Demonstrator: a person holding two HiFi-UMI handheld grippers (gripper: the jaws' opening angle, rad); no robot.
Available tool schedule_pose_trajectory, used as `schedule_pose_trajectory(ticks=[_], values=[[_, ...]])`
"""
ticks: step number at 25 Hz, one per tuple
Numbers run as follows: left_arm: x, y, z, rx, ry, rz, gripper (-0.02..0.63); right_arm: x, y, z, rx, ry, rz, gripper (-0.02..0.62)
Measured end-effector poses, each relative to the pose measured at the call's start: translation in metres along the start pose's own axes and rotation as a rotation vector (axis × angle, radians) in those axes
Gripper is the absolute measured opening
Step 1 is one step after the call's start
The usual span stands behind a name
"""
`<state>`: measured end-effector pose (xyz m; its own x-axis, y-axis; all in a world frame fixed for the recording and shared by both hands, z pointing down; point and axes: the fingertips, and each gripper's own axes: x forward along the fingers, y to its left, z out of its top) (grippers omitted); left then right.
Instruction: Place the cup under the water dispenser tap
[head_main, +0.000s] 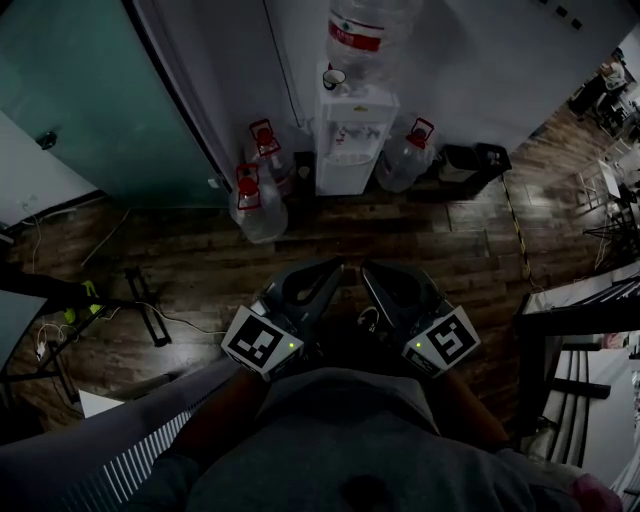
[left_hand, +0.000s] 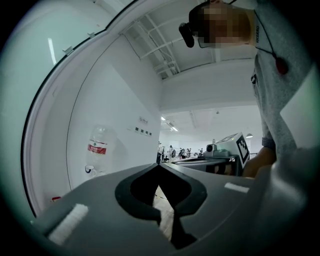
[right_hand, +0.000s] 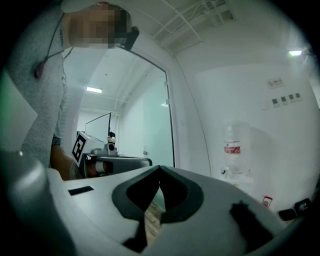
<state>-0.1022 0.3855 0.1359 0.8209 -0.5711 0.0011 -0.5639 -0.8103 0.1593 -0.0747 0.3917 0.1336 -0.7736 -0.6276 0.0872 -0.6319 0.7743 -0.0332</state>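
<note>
We have not started yet: the cup (head_main: 334, 78) sits on top of the dispenser (head_main: 350, 150) at upper centre. Our left gripper (head_main: 335, 268) and right gripper (head_main: 368, 270), both closed and empty, are well apart from it.

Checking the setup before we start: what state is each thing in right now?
Left tool: shut, empty.
Right tool: shut, empty.
Water dispenser: bottle mounted on it.
Cup: upright on the dispenser's top, beside the bottle.
Floor jugs: upright, red caps on.
</note>
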Motion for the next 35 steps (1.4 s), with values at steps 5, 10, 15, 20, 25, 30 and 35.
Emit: schedule_pose_trajectory(ticks=[5, 10, 15, 20, 25, 30, 35], values=[[0.018, 0.021, 0.003, 0.009, 0.000, 0.013, 0.008, 0.018, -0.023, 0.001, -0.001, -0.012, 0.018, 0.014], [0.050, 0.040, 0.008, 0.016, 0.000, 0.022, 0.008, 0.032, -0.059, 0.007, -0.012, -0.023, 0.046, 0.014], [0.085, 0.065, 0.013, 0.021, 0.003, 0.044, 0.008, 0.044, -0.103, 0.009, -0.037, -0.018, 0.069, 0.014], [0.124, 0.083, 0.018, 0.028, 0.011, 0.071, 0.008, 0.052, -0.144, 0.013, -0.039, -0.014, 0.104, 0.014], [0.161, 0.094, 0.020, 0.033, 0.019, 0.102, 0.008, 0.054, -0.181, 0.015, -0.032, -0.016, 0.140, 0.014], [0.189, 0.104, 0.019, 0.032, 0.021, 0.138, 0.009, 0.052, -0.208, 0.011, -0.010, -0.015, 0.184, 0.014], [0.208, 0.109, 0.017, 0.032, 0.024, 0.160, 0.008, 0.054, -0.228, 0.006, 0.002, -0.017, 0.205, 0.014]])
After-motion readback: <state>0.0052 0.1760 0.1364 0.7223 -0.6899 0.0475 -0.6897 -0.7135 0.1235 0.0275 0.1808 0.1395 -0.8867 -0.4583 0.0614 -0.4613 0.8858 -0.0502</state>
